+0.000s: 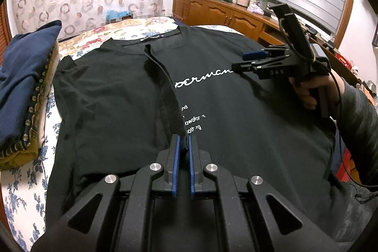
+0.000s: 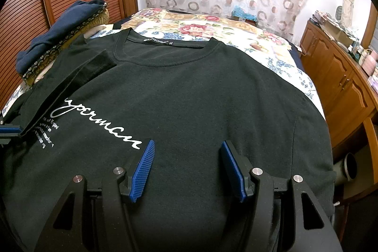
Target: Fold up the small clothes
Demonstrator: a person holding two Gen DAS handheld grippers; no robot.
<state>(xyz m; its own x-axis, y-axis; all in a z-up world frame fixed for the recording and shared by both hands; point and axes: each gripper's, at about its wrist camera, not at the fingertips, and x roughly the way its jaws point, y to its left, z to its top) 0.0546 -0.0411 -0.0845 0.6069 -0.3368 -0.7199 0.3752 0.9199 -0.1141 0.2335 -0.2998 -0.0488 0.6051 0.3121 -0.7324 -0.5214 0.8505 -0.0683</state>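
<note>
A black T-shirt [image 1: 236, 115] with white lettering lies front up on the bed, collar at the far side; it also shows in the right wrist view [image 2: 200, 91]. My left gripper [image 1: 185, 141] is shut on the shirt's left sleeve edge [image 1: 165, 91] and holds it lifted and folded in over the chest. The raised sleeve shows at the left of the right wrist view [image 2: 78, 72]. My right gripper [image 2: 187, 150] is open and empty, low over the shirt's middle. It shows in the left wrist view [image 1: 238, 60] at the right, above the lettering.
A stack of folded clothes with a navy piece on top [image 1: 26, 77] sits on the bed's left side, also in the right wrist view [image 2: 59, 34]. The floral bedspread [image 2: 189, 27] shows beyond the collar. A wooden cabinet [image 2: 342, 86] stands to the right.
</note>
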